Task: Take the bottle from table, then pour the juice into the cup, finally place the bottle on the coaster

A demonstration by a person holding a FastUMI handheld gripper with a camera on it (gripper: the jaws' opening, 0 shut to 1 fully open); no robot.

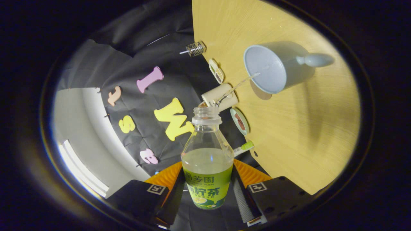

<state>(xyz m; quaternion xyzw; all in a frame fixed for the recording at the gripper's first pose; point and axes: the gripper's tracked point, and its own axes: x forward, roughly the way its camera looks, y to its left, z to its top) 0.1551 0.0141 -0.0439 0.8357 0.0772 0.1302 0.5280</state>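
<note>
The gripper [208, 192] grasps an uncapped bottle [207, 160], one finger pressed against each side of its green label. The whole scene is rolled sideways, which suggests the bottle is tipped over for pouring. A thin stream of juice [239, 86] leaves the bottle's mouth and reaches the near rim of a pale blue cup [268, 69] with a handle, standing on the wooden table [305, 134]. The stream lands right at the lip, so it seems a slight wobble could send juice down the outside of the cup onto the table. The bottle looks roughly half full; tipping further could bring a sudden gush. Small items [239, 121] sit along the table edge; I cannot tell which is the coaster.
</note>
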